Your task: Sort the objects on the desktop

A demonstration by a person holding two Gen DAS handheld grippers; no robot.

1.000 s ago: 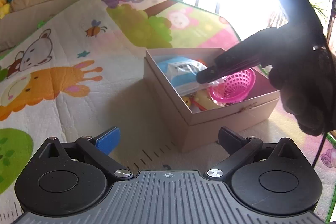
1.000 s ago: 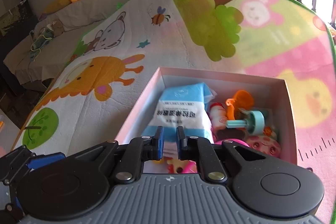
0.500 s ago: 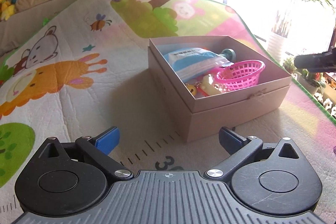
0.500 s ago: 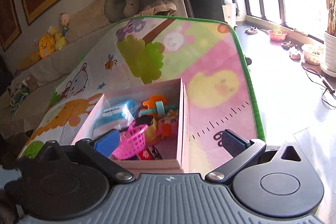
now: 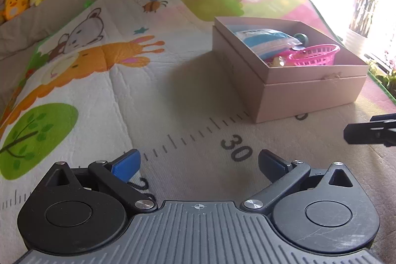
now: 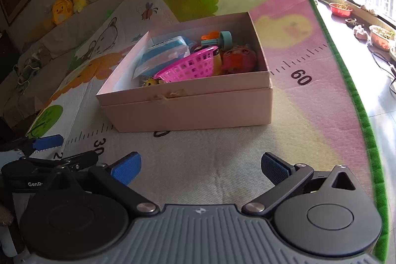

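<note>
Both hand-held tools are hovering empty over the play mat (image 6: pixel 203 165): the left gripper (image 5: pixel 199 163) is showing its fingers spread wide with nothing between them, and the right gripper (image 6: pixel 201 166) is likewise standing wide apart and carrying nothing. All the small objects in view are sitting inside the pale box (image 6: pixel 193 103), which is resting on the mat near the printed ruler marks. Inside it, a blue-and-white packet (image 6: pixel 163 53) is lying toward the far left wall, a pink basket (image 6: pixel 190 67) is leaning tilted near the front wall, an orange and teal toy (image 6: pixel 217 38) is lying behind it, and a reddish plush figure (image 6: pixel 238 58) is sitting against the right side. No loose item is showing on the mat around the box in either view, so the sorting is looking finished or very nearly so, as a judgement. What is remaining, if anything, is lying outside these views. The box is standing without any lid on it.
</note>
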